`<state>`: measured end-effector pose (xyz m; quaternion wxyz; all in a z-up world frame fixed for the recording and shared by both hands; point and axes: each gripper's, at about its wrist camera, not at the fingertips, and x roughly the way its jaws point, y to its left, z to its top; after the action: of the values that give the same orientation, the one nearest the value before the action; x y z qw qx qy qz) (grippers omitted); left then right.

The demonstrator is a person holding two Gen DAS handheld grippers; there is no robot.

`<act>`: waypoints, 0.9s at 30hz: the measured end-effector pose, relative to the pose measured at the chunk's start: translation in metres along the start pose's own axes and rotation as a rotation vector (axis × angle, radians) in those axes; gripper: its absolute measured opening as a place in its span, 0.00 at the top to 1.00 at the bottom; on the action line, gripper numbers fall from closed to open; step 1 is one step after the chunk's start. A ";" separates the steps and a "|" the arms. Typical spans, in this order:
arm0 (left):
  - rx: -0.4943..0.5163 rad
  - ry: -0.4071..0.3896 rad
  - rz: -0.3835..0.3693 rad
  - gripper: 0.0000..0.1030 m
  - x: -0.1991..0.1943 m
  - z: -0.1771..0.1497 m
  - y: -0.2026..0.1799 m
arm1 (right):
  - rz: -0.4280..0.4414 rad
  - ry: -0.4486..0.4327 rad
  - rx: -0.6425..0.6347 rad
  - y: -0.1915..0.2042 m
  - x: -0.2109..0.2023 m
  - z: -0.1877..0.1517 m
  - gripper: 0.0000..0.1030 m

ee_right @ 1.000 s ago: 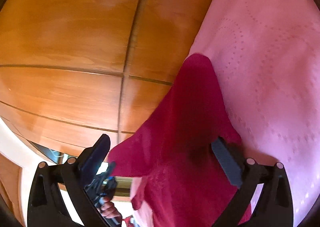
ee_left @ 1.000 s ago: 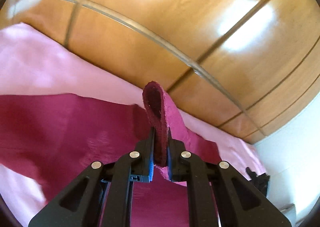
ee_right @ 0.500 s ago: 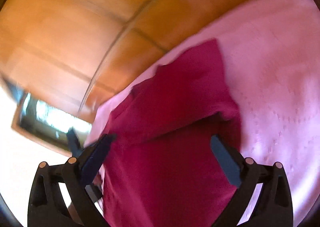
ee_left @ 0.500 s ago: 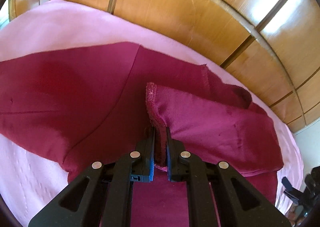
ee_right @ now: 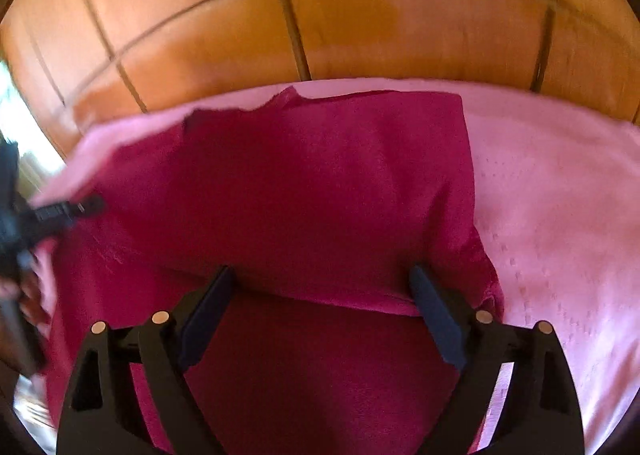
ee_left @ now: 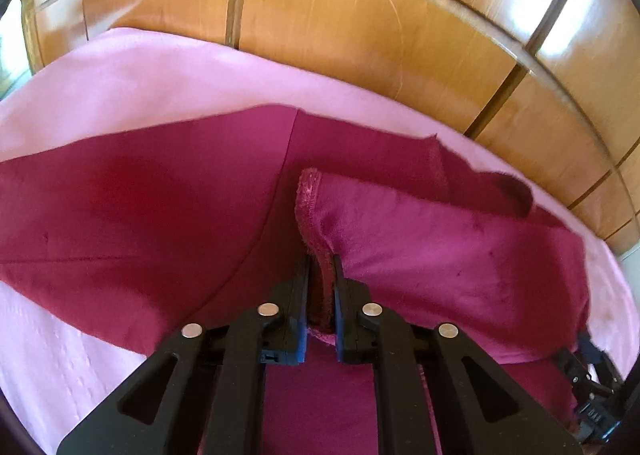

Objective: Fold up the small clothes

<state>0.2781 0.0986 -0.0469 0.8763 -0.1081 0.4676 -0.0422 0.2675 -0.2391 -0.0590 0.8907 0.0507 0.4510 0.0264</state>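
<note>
A dark red garment (ee_left: 140,223) lies spread on a pink bedspread (ee_left: 160,87). My left gripper (ee_left: 321,267) is shut on a hemmed edge of the garment, and the folded part (ee_left: 460,255) lies over to the right. In the right wrist view the same garment (ee_right: 320,183) lies folded on the pink bedspread (ee_right: 560,215). My right gripper (ee_right: 320,287) is open and empty, its jaws wide apart just above the folded edge. The left gripper (ee_right: 60,211) shows at the left edge of that view.
A wooden panelled wardrobe (ee_left: 360,23) stands right behind the bed and also fills the top of the right wrist view (ee_right: 360,15). The right gripper (ee_left: 592,387) shows at the lower right of the left wrist view.
My left gripper has brought the held edge down over the garment, so the fold now lies flat. My right gripper has let go, swung round and stays open above the fold.
</note>
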 end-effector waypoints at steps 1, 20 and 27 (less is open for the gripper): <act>-0.009 -0.009 -0.002 0.85 -0.002 -0.002 0.002 | -0.015 -0.005 -0.013 0.000 0.001 -0.002 0.09; -0.694 -0.249 0.077 0.35 -0.150 -0.068 0.276 | -0.075 -0.005 -0.067 0.015 0.005 0.001 0.02; -0.977 -0.315 0.039 0.36 -0.165 -0.075 0.381 | -0.079 -0.020 -0.072 0.017 0.006 0.000 0.02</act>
<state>0.1139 0.4866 -0.0409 0.7840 -0.5012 0.2970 0.2142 0.2704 -0.2213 -0.0617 0.8967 0.0012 0.4427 0.0071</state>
